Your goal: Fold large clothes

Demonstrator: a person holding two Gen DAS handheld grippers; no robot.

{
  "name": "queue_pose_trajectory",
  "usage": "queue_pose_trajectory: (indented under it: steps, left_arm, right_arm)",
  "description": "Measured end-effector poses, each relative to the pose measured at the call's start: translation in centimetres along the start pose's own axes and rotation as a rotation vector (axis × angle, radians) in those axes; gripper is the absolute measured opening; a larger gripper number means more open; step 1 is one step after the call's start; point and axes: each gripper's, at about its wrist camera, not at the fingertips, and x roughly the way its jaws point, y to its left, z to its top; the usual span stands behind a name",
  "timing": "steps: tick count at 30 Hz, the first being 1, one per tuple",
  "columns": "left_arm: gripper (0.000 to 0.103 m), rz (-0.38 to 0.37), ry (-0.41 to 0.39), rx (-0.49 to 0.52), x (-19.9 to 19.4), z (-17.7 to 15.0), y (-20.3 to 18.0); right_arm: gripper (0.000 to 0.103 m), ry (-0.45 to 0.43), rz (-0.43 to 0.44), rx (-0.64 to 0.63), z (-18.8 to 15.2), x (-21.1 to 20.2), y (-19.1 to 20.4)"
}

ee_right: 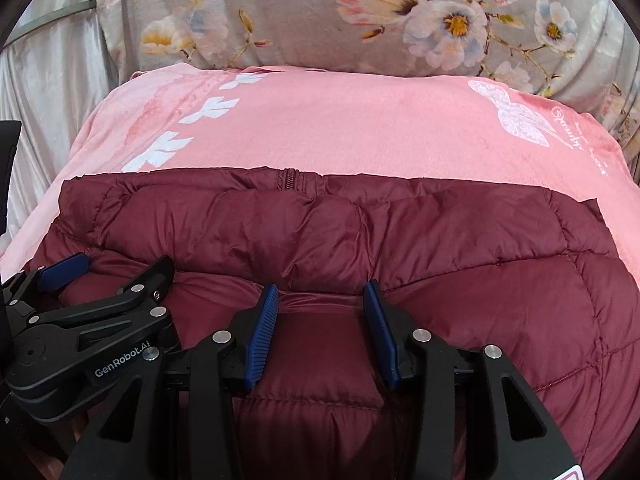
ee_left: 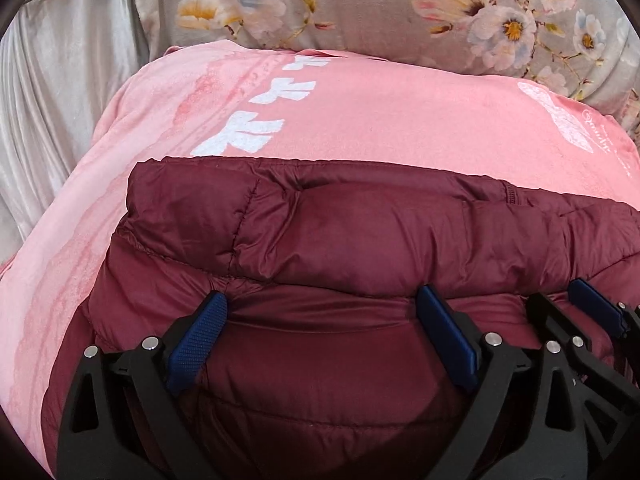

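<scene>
We angle both grippers down, side by side: left gripper (ee_left: 322, 300) and right gripper (ee_right: 322, 294) spread apart, gripping nothing, tips against the folded maroon jacket (ee_right: 360, 232); pink blanket (ee_left: 380, 120) beyond.

I see a maroon quilted puffer jacket (ee_right: 400, 240) lying folded on pink fabric, its puffy top layer doubled over, zipper at far edge.

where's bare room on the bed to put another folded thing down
Free: the pink blanket strip between the maroon jacket and the floral pillow, and a narrower strip left of the jacket. Crowded: the near side, where the left gripper and right gripper sit over the jacket.
</scene>
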Motion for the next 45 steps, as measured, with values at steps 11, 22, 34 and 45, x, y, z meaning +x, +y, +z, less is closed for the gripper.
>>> queue_pose_trajectory:
  steps: [11,22,34,45]
  left_arm:
    - [0.093,-0.07,-0.032,-0.114,-2.7,-0.9,2.9]
    - [0.093,-0.015,0.051,-0.454,-10.6,-8.6,18.0]
    - [0.068,-0.219,0.156,-0.482,-7.3,-9.0,14.4]
    - [0.014,-0.28,-0.005,-0.385,-14.2,-4.6,11.8]
  right_arm:
    - [0.044,0.001,-0.012,-0.01,-0.2,0.2,0.2]
    - [0.047,-0.03,0.055,0.064,-1.6,-4.2,1.3]
    - [0.048,-0.001,0.04,0.011,-4.7,-4.3,3.3]
    - [0.0,0.102,0.196,0.175,-8.3,-10.1,-1.2]
